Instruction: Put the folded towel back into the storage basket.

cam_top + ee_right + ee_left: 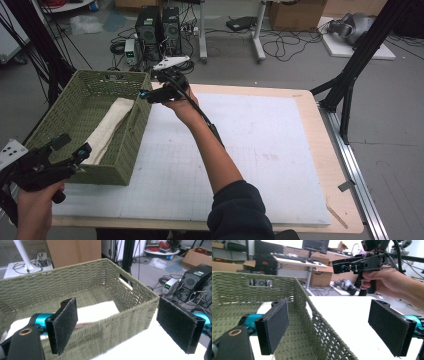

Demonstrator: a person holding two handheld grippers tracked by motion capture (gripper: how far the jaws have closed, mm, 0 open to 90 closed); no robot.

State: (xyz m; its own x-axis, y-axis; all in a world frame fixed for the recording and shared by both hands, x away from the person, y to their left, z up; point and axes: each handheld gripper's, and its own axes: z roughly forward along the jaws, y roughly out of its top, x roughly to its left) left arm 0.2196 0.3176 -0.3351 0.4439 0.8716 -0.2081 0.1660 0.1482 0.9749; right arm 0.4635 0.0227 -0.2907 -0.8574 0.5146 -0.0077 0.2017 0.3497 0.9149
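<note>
While both grippers hover w/ jaws spread, left gripper [75, 150] & right gripper [145, 94] flank green basket [60, 120], folded cloth [110, 125] inside.

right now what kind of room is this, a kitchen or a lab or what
Most likely a robotics or data-recording lab, not a kitchen. Desktop computers stand on the floor amid loose cables, cardboard boxes sit behind, and black frame legs flank the worktable.

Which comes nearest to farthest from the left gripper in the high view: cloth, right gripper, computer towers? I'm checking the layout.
1. cloth, in the green basket beside the left gripper.
2. right gripper, at the basket's far corner.
3. computer towers, on the floor beyond the table.
</note>
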